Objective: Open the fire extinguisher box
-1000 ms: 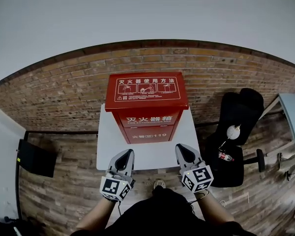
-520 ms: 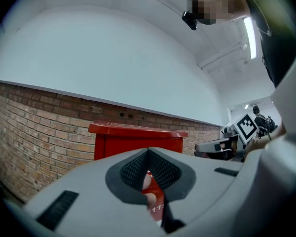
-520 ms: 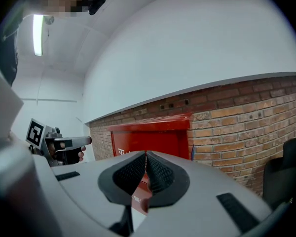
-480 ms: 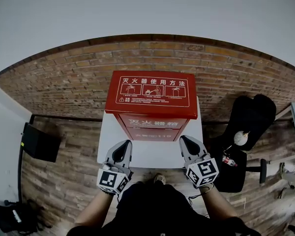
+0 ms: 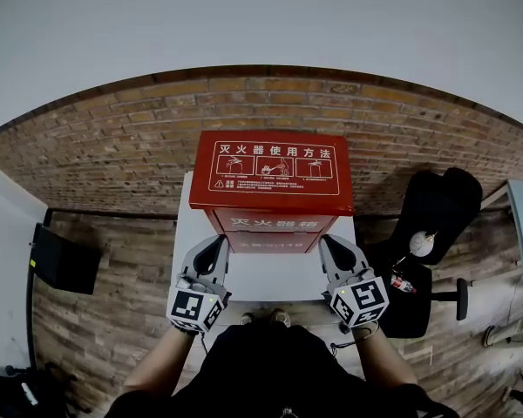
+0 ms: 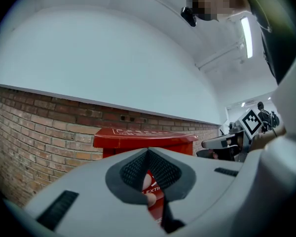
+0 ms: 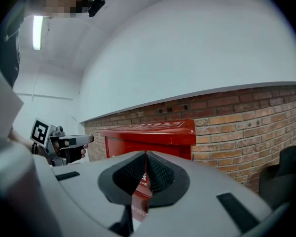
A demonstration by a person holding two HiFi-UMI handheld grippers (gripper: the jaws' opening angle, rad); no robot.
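Observation:
A red fire extinguisher box (image 5: 272, 190) with a closed lid stands on a white table (image 5: 270, 275) against a brick wall. White print covers its lid and front. My left gripper (image 5: 214, 249) is shut and empty, a short way in front of the box's lower left corner. My right gripper (image 5: 330, 249) is shut and empty too, just off the lower right corner. In the left gripper view the box (image 6: 140, 141) rises behind the closed jaws; in the right gripper view the box (image 7: 155, 135) does the same, and the left gripper (image 7: 86, 139) shows at the left.
A brick wall (image 5: 113, 138) runs behind the table. A black office chair (image 5: 431, 233) with small items on its seat stands to the right. A black case (image 5: 61, 259) lies on the wooden floor at the left.
Both grippers have moved forward toward the box's front, and the box now looks nearer and larger. Their jaws have stayed shut.

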